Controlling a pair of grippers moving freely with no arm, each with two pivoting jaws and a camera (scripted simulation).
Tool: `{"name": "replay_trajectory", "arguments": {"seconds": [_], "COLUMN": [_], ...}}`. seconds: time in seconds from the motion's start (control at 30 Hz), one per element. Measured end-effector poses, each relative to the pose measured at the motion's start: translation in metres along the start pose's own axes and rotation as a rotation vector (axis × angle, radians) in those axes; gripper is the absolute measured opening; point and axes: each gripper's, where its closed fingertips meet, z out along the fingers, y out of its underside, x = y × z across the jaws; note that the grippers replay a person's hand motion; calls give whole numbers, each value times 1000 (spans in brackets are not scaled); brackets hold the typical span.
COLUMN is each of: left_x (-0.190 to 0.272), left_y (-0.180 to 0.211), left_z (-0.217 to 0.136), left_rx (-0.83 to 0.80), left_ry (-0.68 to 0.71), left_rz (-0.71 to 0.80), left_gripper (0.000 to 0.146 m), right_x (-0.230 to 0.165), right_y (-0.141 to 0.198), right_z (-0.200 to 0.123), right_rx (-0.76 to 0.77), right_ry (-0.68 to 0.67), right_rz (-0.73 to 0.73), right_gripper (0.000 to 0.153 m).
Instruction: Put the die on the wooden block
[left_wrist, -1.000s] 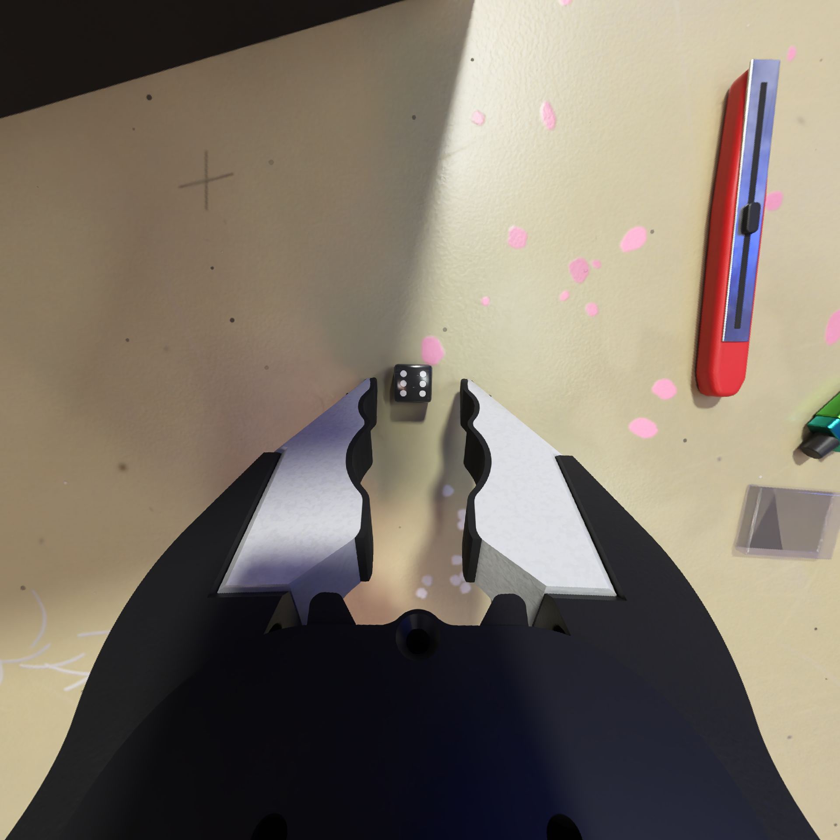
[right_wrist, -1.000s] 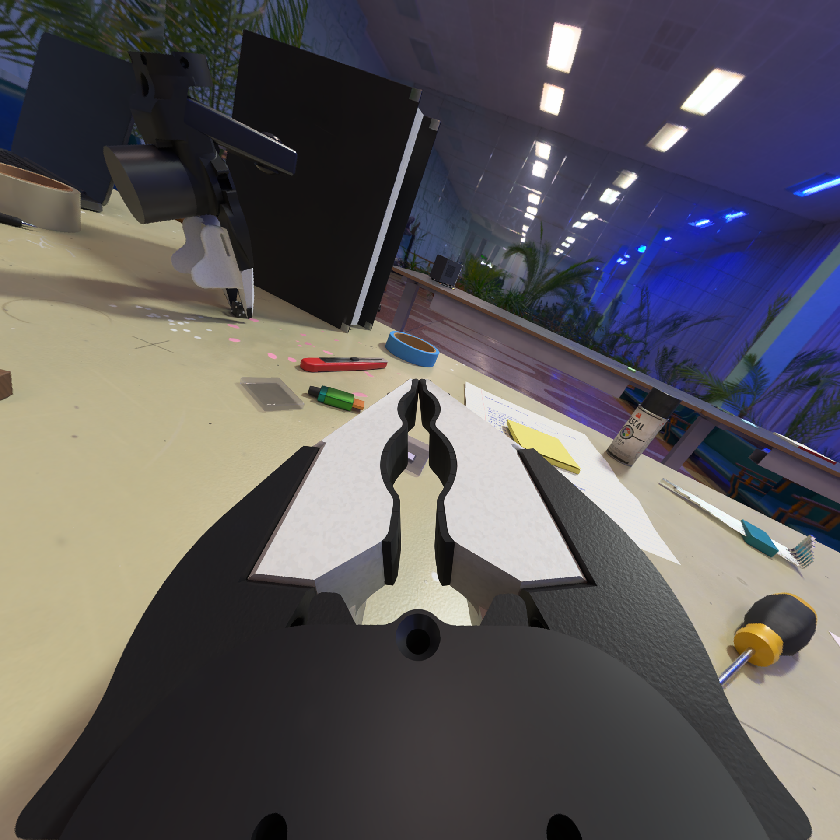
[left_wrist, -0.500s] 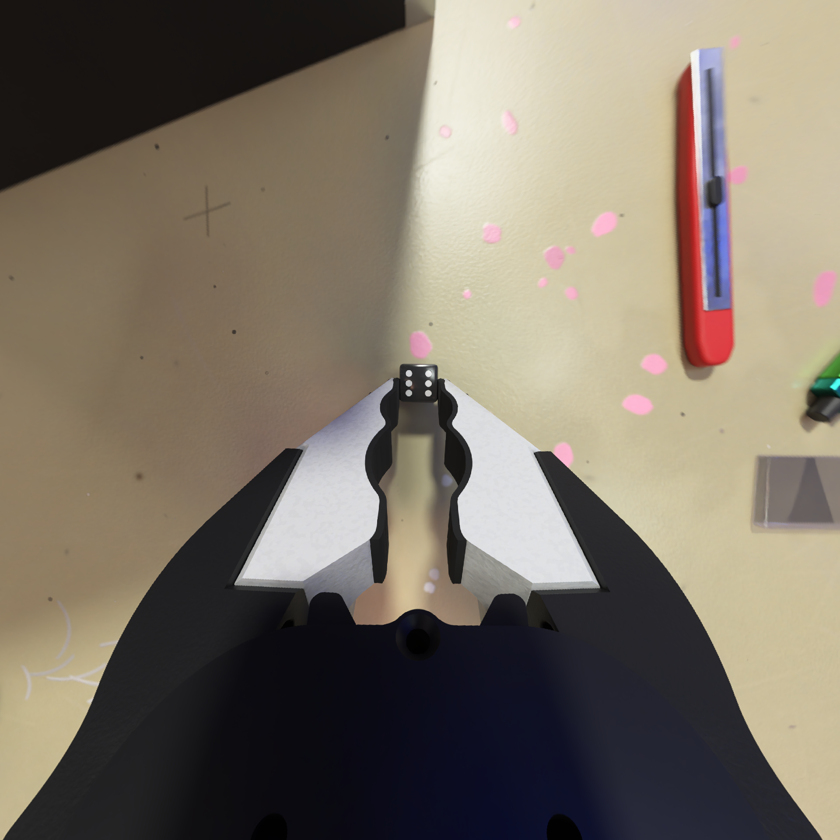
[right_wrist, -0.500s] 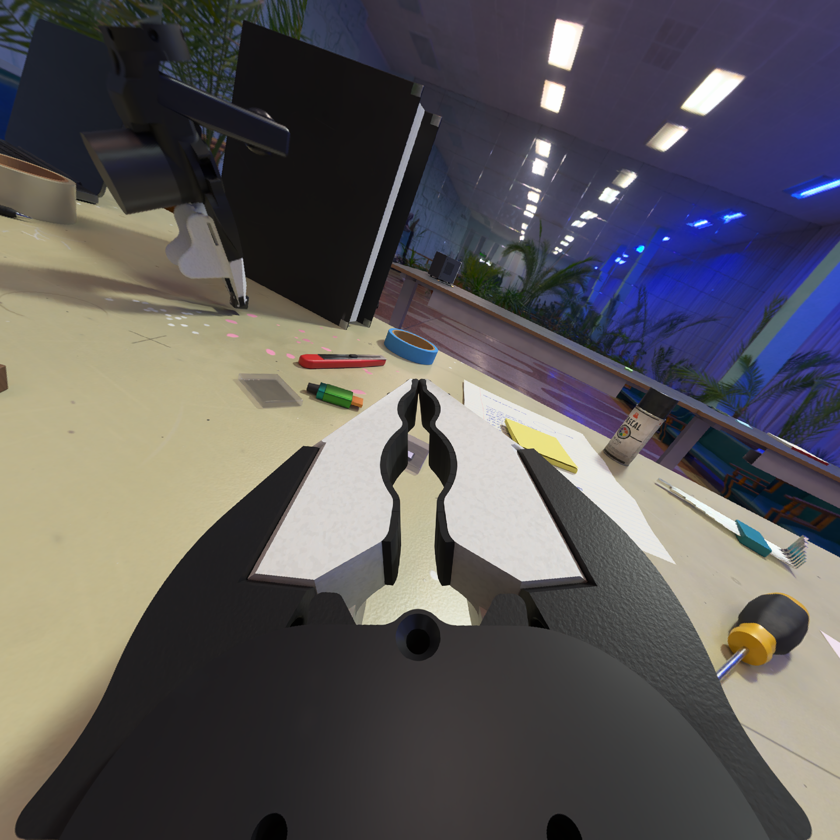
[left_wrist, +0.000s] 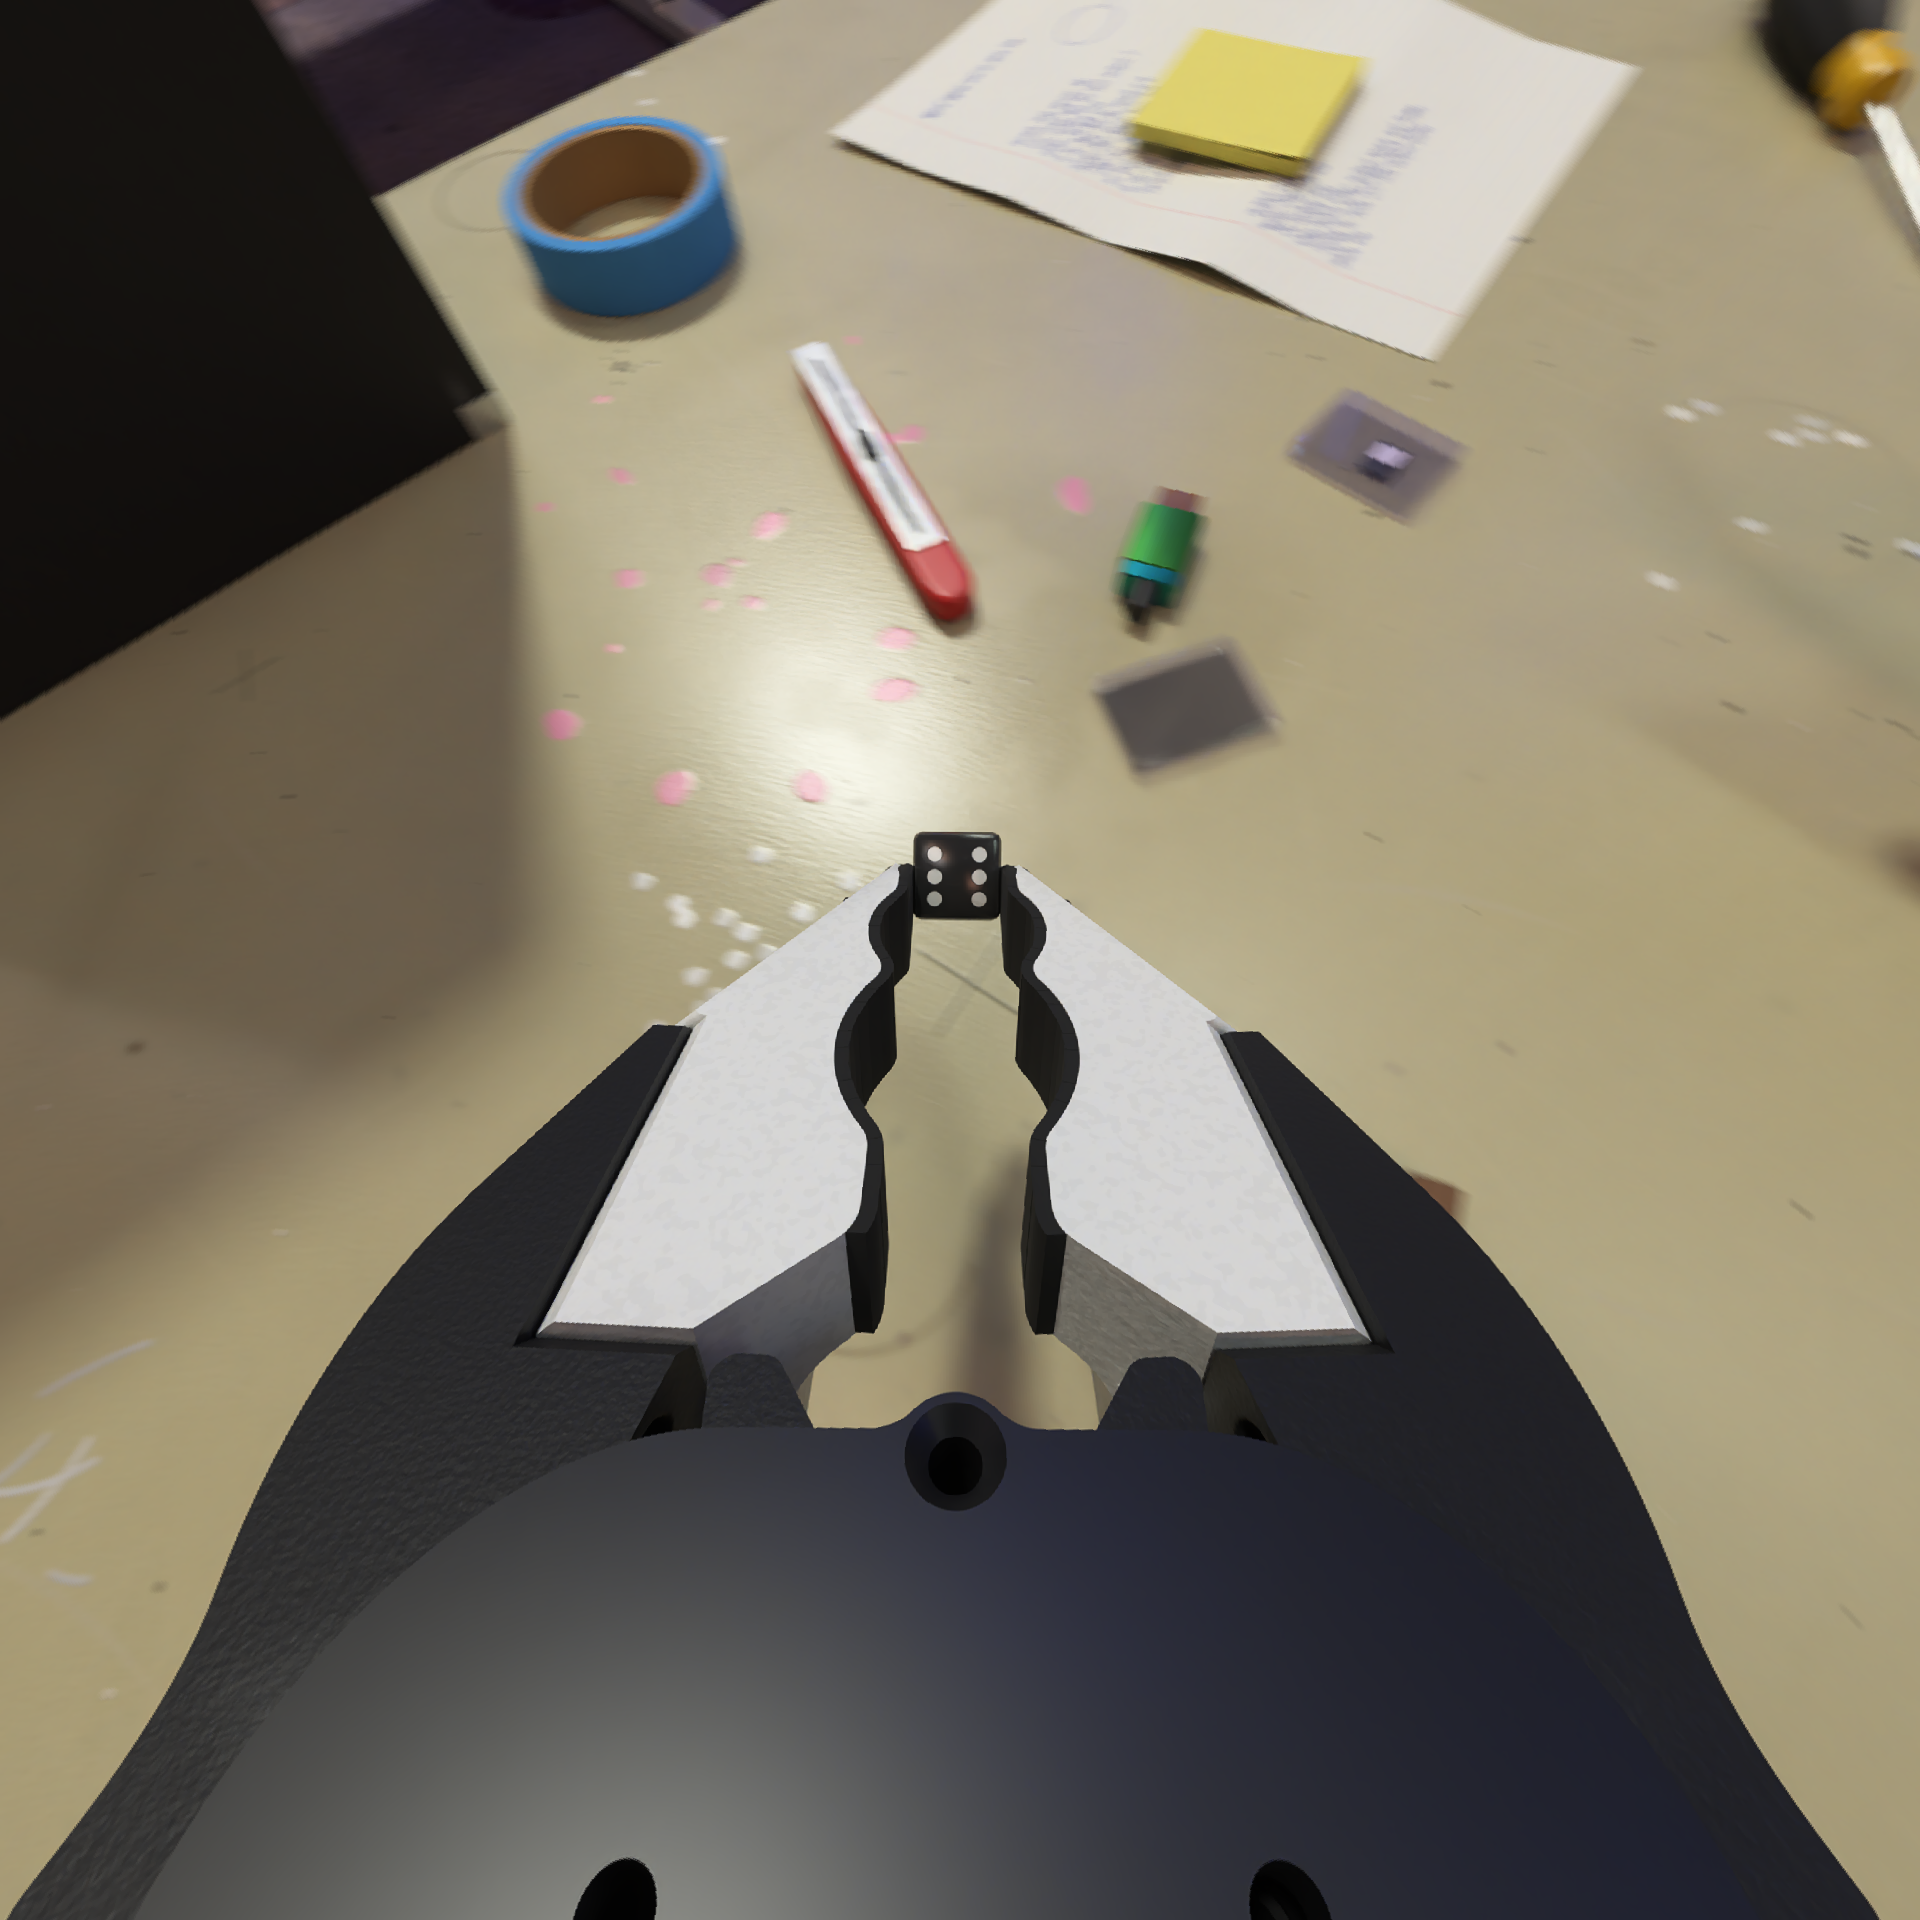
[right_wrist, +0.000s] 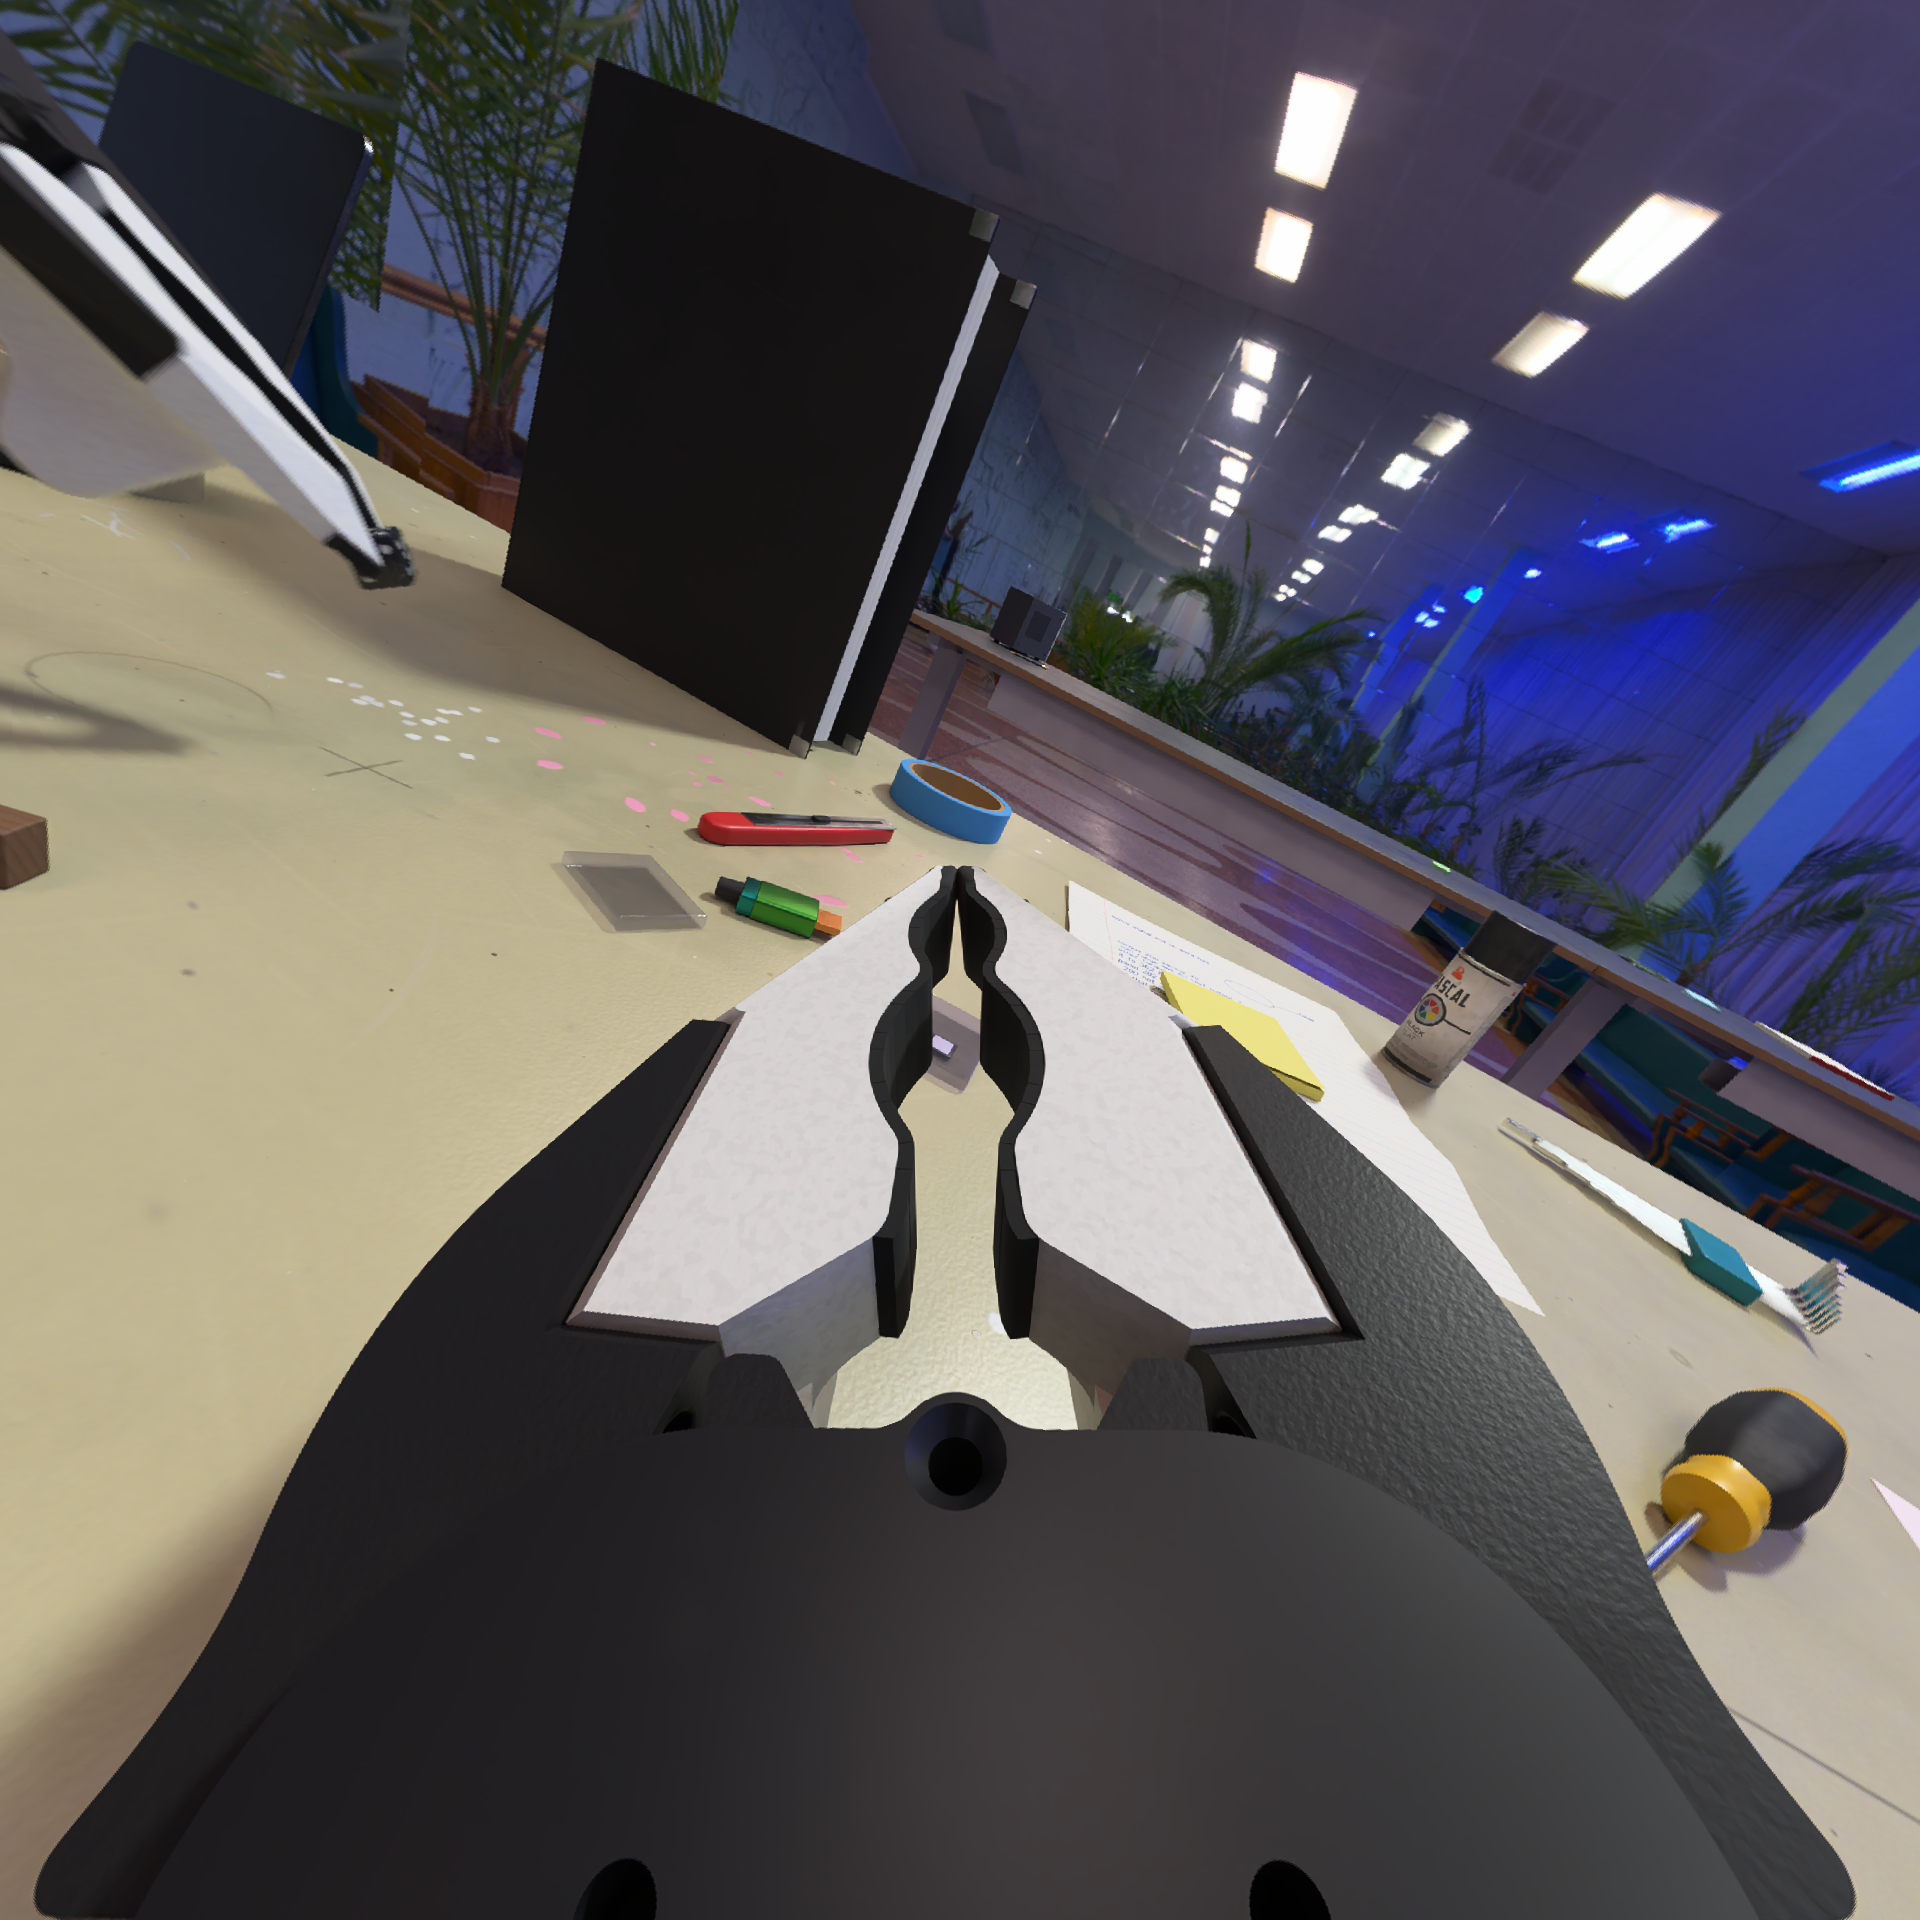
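A: Left tongs (left_wrist: 957, 902) have the black die (left_wrist: 956, 875) pinched right at the tips, closed down to the die's width, six-pip face toward the camera, and it's up off the table (left_wrist: 312, 935)!

B: Confirmed from the right wrist view: the left tongs (right_wrist: 379, 556) angle down at far left, something small and dark at their tip. That's probably the die (right_wrist: 387, 549), though it's too small there to read any pips.

A: And the wooden block (right_wrist: 21, 847)?

B: Sitting on the table at the left edge of the right wrist view, well apart from the die, nothing on its visible top.

A: Right tongs (right_wrist: 956, 883)?

B: Tips together, holding nothing, low over the table.

A: Beyond the die lie pink flecks, a red box cutter (left_wrist: 883, 488), a green marker (left_wrist: 1158, 545), blue tape roll (left_wrist: 621, 213), and a yellow sticky pad (left_wrist: 1247, 99) on a sheet of paper (left_wrist: 1455, 208).
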Motion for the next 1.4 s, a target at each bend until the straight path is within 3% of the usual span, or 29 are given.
{"name": "replay_trajectory", "arguments": {"seconds": [0.23,0.57,1.03,1.17,1.4], "left_x": [77,101,104,106,104], "left_y": [33,72,83,84,79], "left_z": [-28,-38,-28,-27,-31], "left_rx": [2,-106,-180,-175,-145], "left_ry": [159,150,136,151,139], "left_rz": [158,347,330,304,291], "left_gripper": [16,16,17,45,46], "right_x": [-3,-4,-6,-7,-7], "right_y": [-1,0,0,0,0], "right_z": [-1,-1,-1,-1,0], "right_rx": [-2,-8,-7,-7,-9], "right_ry": [-2,-2,-11,-14,-18], "right_rz": [-35,-43,-48,-52,-54], "right_gripper": [0,0,0,0,0]}}
